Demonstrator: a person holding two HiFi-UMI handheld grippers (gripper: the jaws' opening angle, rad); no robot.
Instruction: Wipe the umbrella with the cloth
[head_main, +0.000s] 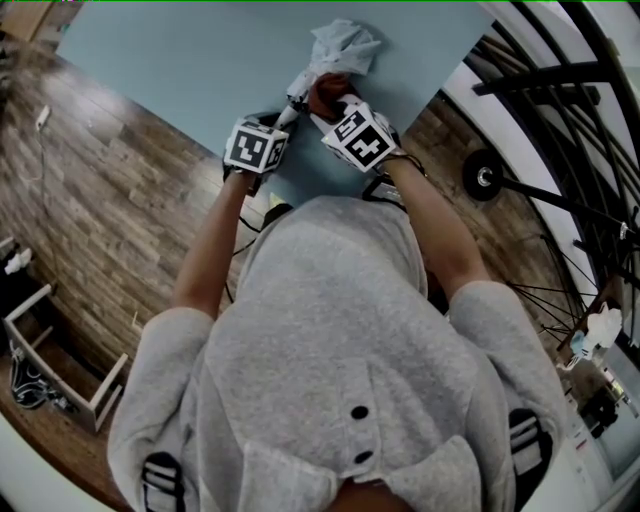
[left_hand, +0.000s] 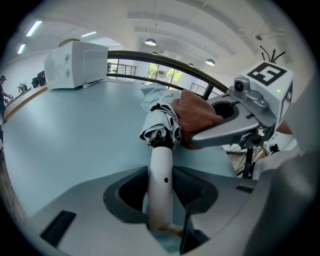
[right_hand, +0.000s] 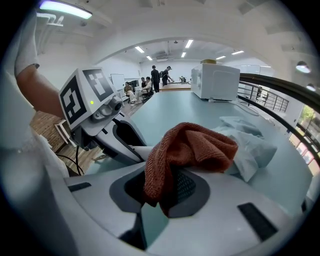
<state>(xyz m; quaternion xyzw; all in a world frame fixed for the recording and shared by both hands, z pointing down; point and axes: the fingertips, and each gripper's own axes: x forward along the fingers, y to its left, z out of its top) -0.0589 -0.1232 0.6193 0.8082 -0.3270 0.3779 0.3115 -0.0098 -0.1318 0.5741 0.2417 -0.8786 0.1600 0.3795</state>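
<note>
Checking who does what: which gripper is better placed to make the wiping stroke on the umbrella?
Right. The right gripper is shut on the rust-brown knitted cloth, which rests against the folded pale umbrella; the left gripper clamps its white handle, steadying it.

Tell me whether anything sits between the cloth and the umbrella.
Nothing visible does. The cloth, shut in the right tool, already lies against the folded canopy of the umbrella, while the left tool clamps the white handle.

The right gripper (head_main: 334, 106) holds the cloth (head_main: 328, 92) against the umbrella (head_main: 343, 45).
</note>
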